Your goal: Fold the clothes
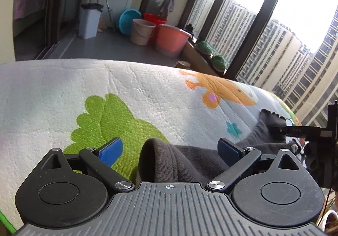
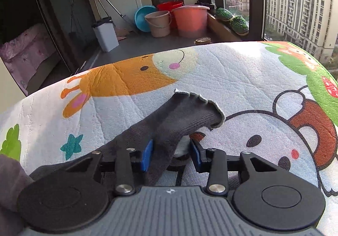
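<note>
A dark grey sock (image 1: 186, 160) lies on the cartoon-print mat (image 1: 147, 96). In the left wrist view its rounded end sits between my wide-open left gripper's (image 1: 169, 149) blue pads, with neither pad touching it. Its scalloped cuff (image 1: 272, 117) reaches to the right, where my right gripper's finger shows. In the right wrist view the sock (image 2: 183, 120) runs from the lower left up to the cuff (image 2: 200, 101). My right gripper (image 2: 171, 154) is partly open around the sock's middle, and the left pad (image 2: 146, 154) touches the fabric.
The mat (image 2: 243, 79) covers a raised surface whose far edge drops to a grey floor. Beyond stand a pink bucket (image 1: 172, 38), a beige bucket (image 1: 142, 31), a blue basin (image 1: 128, 20), a white bin (image 1: 89, 19) and large windows on the right.
</note>
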Demonstrator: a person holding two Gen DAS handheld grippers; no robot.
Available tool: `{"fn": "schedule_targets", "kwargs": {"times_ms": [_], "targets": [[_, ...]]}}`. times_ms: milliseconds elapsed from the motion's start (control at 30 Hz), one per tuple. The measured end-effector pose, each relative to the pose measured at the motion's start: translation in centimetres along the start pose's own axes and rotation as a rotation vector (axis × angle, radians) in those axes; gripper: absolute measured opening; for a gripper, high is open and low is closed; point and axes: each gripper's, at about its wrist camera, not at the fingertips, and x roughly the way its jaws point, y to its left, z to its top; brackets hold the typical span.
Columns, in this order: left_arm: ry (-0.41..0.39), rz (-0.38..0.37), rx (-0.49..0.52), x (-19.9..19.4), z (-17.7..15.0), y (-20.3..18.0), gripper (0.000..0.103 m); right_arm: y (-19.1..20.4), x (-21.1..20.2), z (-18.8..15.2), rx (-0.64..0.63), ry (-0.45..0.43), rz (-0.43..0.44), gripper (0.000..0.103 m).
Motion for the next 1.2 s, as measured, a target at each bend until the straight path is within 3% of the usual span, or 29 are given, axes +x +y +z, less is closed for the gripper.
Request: {"fn": "schedule_targets", "kwargs": {"times_ms": [67, 100, 133, 167, 200, 267, 333, 400, 467, 500, 533, 567, 600, 733, 833, 933, 1100, 1200], "targets": [[0.080, -0.015, 0.017, 2.5, 0.0, -0.4, 0.099, -0.6, -0.2, 0.3, 0.017, 0.023, 0.026, 0.026], [0.081, -0.011, 0.030, 3.3, -0.2, -0.7, 0.099, -1.0, -0.4, 0.5, 0.033, 0.037, 0.041, 0.021], [0.053, -0.006, 0.062, 3.4, -0.3, -1.2, 0.092, -1.3, -0.5, 0.5, 0.044, 0.053, 0.055, 0.017], [0.050, -0.002, 0.079, 3.4, -0.4, -1.5, 0.076, -1.6, -0.8, 0.8, 0.059, 0.071, 0.066, 0.016], [0.049, 0.003, 0.094, 3.5, -0.4, -1.7, 0.040, -1.7, -1.0, 1.2, 0.079, 0.090, 0.076, 0.015], [0.027, -0.024, 0.096, 3.0, -0.4, -1.7, 0.039, -2.1, -1.5, 1.9, 0.119, 0.129, 0.096, 0.015], [-0.047, -0.013, 0.095, 1.4, -0.4, -1.5, 0.038, -2.2, -2.0, 3.8, 0.192, 0.135, 0.142, 0.015], [-0.195, -0.002, -0.022, -1.4, -0.3, -0.1, 0.038, -2.0, -2.9, 6.1, 0.276, 0.069, 0.192, 0.018], [-0.335, 0.067, -0.185, -4.0, -0.8, 2.3, 0.043, -1.2, -4.2, 7.9, 0.290, -0.097, 0.220, 0.034], [-0.377, 0.115, -0.232, -4.7, -1.3, 3.1, 0.053, -0.4, -4.7, 8.5, 0.247, -0.186, 0.202, 0.054], [-0.396, 0.161, -0.252, -5.1, -1.7, 3.7, 0.066, 0.7, -5.2, 8.9, 0.169, -0.272, 0.159, 0.062], [-0.386, 0.189, -0.263, -5.3, -1.9, 4.3, 0.075, 1.6, -5.4, 9.0, 0.106, -0.326, 0.117, 0.063], [-0.363, 0.197, -0.274, -5.3, -2.1, 4.7, 0.087, 2.3, -5.1, 8.8, 0.053, -0.341, 0.079, 0.063], [-0.301, 0.144, -0.270, -4.9, -2.4, 4.4, 0.094, 3.2, -2.6, 6.6, -0.046, -0.261, 0.034, 0.063], [-0.278, 0.114, -0.232, -3.9, -1.6, 3.3, 0.094, 3.2, -1.3, 5.4, -0.093, -0.271, -0.056, 0.063], [-0.255, 0.098, -0.190, -2.6, -1.0, 2.1, 0.094, 1.8, 0.4, 6.1, -0.014, -0.261, -0.065, 0.063], [-0.211, -0.042, -0.073, -0.3, -1.7, -0.8, 0.094, -0.2, 3.8, 8.6, 0.138, -0.263, 0.008, 0.063], [-0.176, -0.092, 0.040, 1.0, -2.4, -3.3, 0.094, -0.5, 4.2, 8.9, 0.204, -0.259, 0.047, 0.069]]}}
